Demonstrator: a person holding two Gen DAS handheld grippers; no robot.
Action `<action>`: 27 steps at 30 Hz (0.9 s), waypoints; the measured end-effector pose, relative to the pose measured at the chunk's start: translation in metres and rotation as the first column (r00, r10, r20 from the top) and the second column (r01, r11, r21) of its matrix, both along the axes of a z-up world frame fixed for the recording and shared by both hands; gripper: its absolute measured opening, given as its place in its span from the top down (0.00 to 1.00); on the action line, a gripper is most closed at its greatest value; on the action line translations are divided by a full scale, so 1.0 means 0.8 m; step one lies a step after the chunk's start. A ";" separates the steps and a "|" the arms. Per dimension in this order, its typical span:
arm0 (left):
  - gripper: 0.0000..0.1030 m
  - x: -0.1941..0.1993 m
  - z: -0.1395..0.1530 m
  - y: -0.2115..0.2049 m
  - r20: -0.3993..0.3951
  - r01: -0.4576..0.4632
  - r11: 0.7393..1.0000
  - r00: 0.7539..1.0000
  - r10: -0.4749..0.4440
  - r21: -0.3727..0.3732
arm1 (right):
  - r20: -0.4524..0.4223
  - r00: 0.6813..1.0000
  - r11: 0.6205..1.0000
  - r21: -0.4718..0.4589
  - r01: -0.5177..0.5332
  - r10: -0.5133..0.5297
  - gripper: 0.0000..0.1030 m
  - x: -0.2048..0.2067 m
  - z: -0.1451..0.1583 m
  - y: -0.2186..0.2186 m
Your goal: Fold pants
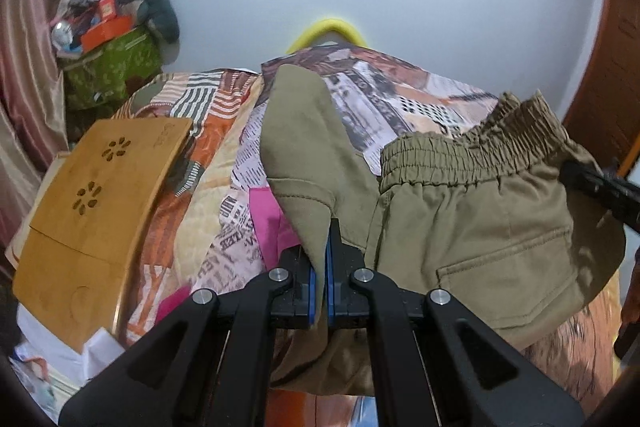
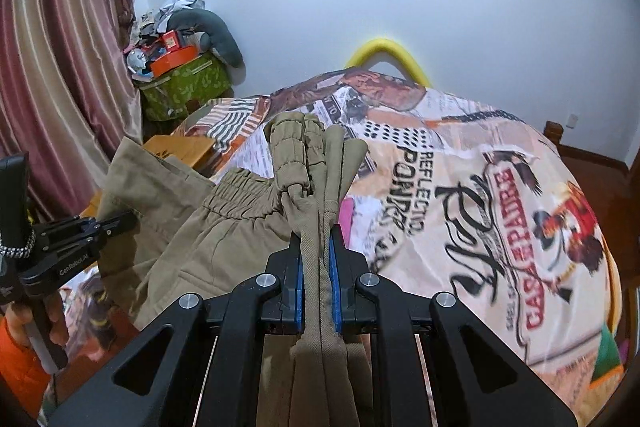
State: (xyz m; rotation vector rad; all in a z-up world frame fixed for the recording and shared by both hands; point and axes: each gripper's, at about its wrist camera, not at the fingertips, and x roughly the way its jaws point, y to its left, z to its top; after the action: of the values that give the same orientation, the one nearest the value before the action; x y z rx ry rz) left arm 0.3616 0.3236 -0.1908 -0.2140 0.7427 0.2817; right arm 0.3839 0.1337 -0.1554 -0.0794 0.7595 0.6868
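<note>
Now your left tongs (image 1: 320,267) and right tongs (image 2: 318,267) each clamp the khaki pants (image 1: 480,227), stretched sideways between them above the bed (image 2: 460,187).

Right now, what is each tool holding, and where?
Both hold the khaki pants: left tool pinches a thin fabric edge, right tool clamps bunched layers near the elastic waistband.
</note>
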 end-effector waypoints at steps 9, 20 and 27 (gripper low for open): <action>0.97 0.065 -0.064 0.035 -0.095 -0.061 0.997 0.994 0.056 -0.050 | 0.002 0.999 0.999 -0.038 0.034 -0.034 0.91 0.041 -0.048 0.028; 0.93 0.079 -0.118 0.055 -0.284 -0.123 0.991 0.953 0.102 -0.057 | -0.124 0.989 0.990 -0.124 0.060 -0.076 0.83 0.057 -0.107 0.013; 0.72 0.054 -0.080 0.034 -0.276 -0.098 0.994 0.958 0.079 -0.056 | -0.153 0.984 0.992 -0.098 0.075 -0.090 0.65 0.046 -0.076 -0.017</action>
State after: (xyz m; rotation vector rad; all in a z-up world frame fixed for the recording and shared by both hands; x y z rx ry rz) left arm 0.4045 0.3510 -0.2550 -0.2780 1.0200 0.3764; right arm 0.4204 0.1204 -0.2161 -0.0779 0.9415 0.5838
